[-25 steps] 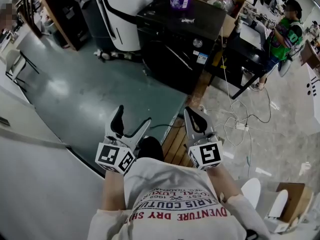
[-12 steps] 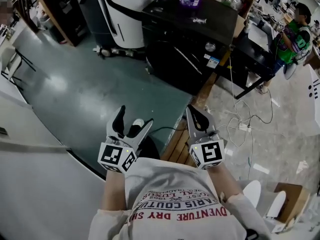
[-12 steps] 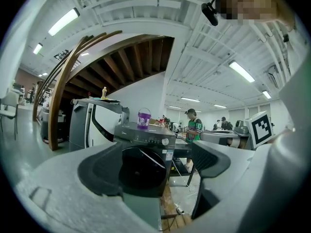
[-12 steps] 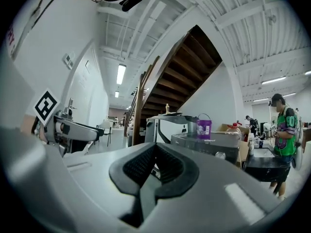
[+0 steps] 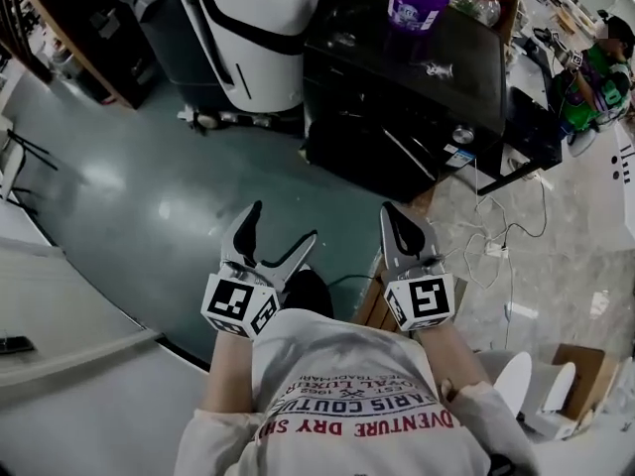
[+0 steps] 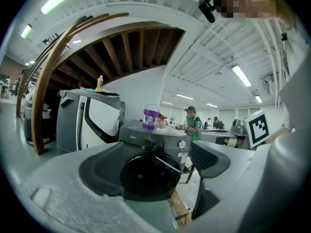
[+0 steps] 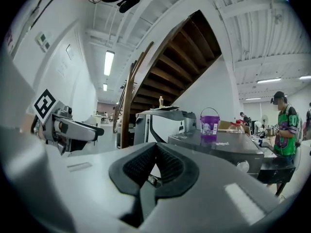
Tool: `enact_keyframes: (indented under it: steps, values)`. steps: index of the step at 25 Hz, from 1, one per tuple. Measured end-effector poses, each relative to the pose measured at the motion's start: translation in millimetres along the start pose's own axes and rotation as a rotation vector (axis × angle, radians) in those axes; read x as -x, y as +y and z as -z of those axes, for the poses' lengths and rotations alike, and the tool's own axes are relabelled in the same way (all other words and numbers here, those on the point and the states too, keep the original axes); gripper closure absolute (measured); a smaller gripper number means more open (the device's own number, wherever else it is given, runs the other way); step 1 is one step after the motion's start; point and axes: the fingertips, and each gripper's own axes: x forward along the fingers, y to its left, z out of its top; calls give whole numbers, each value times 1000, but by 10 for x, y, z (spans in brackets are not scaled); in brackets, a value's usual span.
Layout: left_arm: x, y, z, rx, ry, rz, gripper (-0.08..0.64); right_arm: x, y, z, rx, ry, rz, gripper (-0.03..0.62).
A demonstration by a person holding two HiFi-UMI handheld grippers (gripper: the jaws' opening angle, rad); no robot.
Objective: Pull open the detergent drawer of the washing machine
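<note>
Washing machine (image 5: 387, 77) far from both grippers

The black washing machine, with its drawer too small to see, stands across the floor, well apart from the fingers. The left gripper (image 5: 283, 224) has fingers spread wide, holding nothing. The right gripper (image 5: 395, 221) has fingers pressed together.

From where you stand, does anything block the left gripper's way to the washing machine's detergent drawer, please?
Nothing visible does: only floor lies between the open left gripper and the washing machine; cables lie off to one side.
</note>
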Motion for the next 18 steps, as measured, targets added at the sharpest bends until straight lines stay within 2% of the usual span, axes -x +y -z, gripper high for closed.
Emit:
enact_keyframes:
  steps: [5, 8, 10, 13, 16, 18]
  values:
    - [-458, 873, -466, 10, 30, 64, 114, -795, -1, -273, 0, 48, 92, 592]
    - [-742, 1160, -733, 15, 57, 91, 115, -1043, -74, -469, -26, 60, 136, 592]
    - [-875, 1218, -833, 14, 78, 111, 115, -1106, -98, -557, -36, 68, 149, 592]
    - [-1048, 1212, -879, 23, 101, 135, 115, -1165, -173, -672, 7, 69, 144, 592]
    - [-1221, 1163, -833, 41, 125, 167, 116, -1223, -346, -644, -5, 79, 169, 592]
    - [-1359, 1154, -816, 67, 125, 185, 146, -1288, -479, -590, -21, 85, 192, 592]
